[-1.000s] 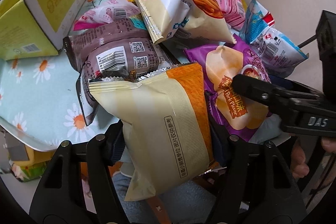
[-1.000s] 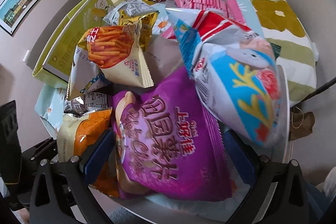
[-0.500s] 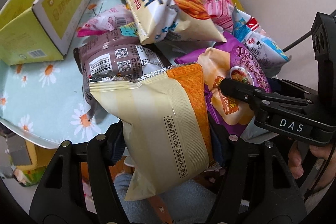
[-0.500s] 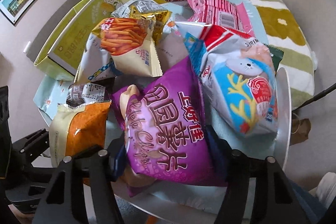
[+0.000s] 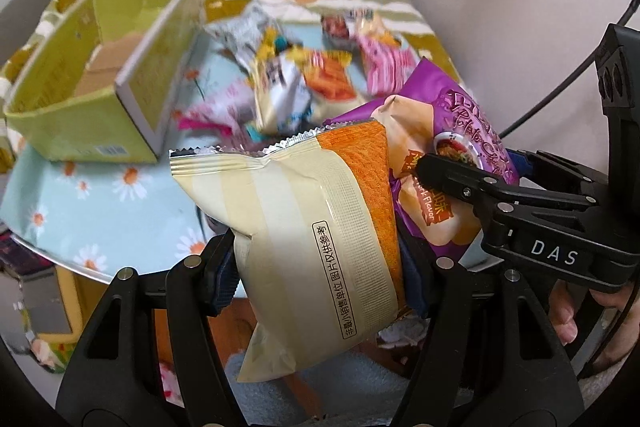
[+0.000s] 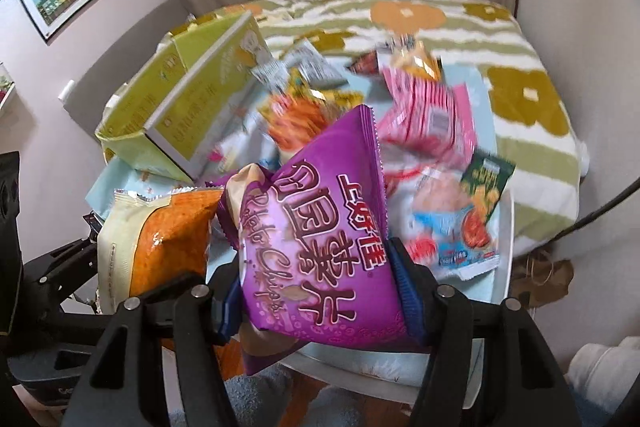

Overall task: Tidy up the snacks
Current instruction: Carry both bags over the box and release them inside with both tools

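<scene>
My left gripper (image 5: 320,267) is shut on a cream and orange snack bag (image 5: 304,227), held above the table's near edge. My right gripper (image 6: 320,291) is shut on a purple potato chips bag (image 6: 316,235), held just right of the orange bag (image 6: 168,239). The purple bag (image 5: 452,135) and the right gripper's finger (image 5: 460,179) show in the left wrist view. An open green cardboard box (image 5: 100,79) stands at the table's left. Several loose snack bags (image 5: 304,87) lie in a pile right of it.
The round table has a light blue daisy cloth (image 5: 100,203). A pink striped bag (image 6: 428,115) and a blue and white bag (image 6: 448,223) lie on the right. A green and white flowered bed cover (image 6: 520,47) and a curtain are behind.
Both grippers have lifted up and back from the pile, each with its bag. The box and the pile now sit farther away and lower in view.
</scene>
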{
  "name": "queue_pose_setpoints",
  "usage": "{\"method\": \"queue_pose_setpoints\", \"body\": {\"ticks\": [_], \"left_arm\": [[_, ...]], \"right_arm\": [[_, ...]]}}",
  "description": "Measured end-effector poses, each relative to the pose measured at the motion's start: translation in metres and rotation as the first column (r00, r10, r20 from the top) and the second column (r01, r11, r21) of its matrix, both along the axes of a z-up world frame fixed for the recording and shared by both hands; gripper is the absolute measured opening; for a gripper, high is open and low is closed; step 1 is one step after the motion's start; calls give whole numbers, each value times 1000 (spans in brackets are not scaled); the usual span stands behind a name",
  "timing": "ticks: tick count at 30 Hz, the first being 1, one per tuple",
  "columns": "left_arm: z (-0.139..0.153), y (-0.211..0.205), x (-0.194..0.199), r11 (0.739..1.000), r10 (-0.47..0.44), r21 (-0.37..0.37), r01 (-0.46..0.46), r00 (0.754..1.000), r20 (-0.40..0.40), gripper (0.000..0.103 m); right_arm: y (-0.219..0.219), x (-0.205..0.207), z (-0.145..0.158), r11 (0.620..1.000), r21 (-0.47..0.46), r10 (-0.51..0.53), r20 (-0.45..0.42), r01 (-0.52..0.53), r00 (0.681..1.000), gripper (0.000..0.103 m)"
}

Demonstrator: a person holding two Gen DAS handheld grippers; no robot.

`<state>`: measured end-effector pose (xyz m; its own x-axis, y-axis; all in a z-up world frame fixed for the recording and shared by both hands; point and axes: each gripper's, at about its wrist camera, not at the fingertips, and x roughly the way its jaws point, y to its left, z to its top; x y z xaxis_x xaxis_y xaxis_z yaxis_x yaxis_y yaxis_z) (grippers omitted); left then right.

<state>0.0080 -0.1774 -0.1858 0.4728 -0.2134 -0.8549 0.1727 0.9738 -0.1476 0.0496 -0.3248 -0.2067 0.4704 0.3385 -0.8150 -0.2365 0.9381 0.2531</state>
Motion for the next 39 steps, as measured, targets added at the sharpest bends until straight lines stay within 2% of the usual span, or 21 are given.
{"method": "queue_pose_setpoints", "body": {"ticks": [8, 13, 18, 25, 32, 39], "left_arm": [[49, 25, 6, 999, 51, -7, -51, 991, 121, 62], [74, 53, 25, 996, 86, -14, -85, 981, 177, 62], [94, 88, 56, 995, 100, -28, -96, 972, 215, 62], [111, 159, 124, 995, 95, -22, -93, 967, 237, 62], [103, 235, 212, 996, 93, -22, -91, 978, 186, 62], [57, 281, 296, 999, 39, 3, -39, 996, 78, 62]], "right_arm": [[18, 9, 57, 1000, -2, 18, 126, -18, 992, 59], [38, 25, 90, 999, -11, 47, 199, -46, 979, 59], [73, 57, 114, 998, -26, 61, 243, -56, 968, 59], [123, 110, 128, 1000, -5, 18, 251, -17, 968, 59], [186, 173, 122, 999, -13, -30, 206, 33, 978, 59], [230, 224, 102, 991, -51, -113, 143, 122, 983, 59]]}}
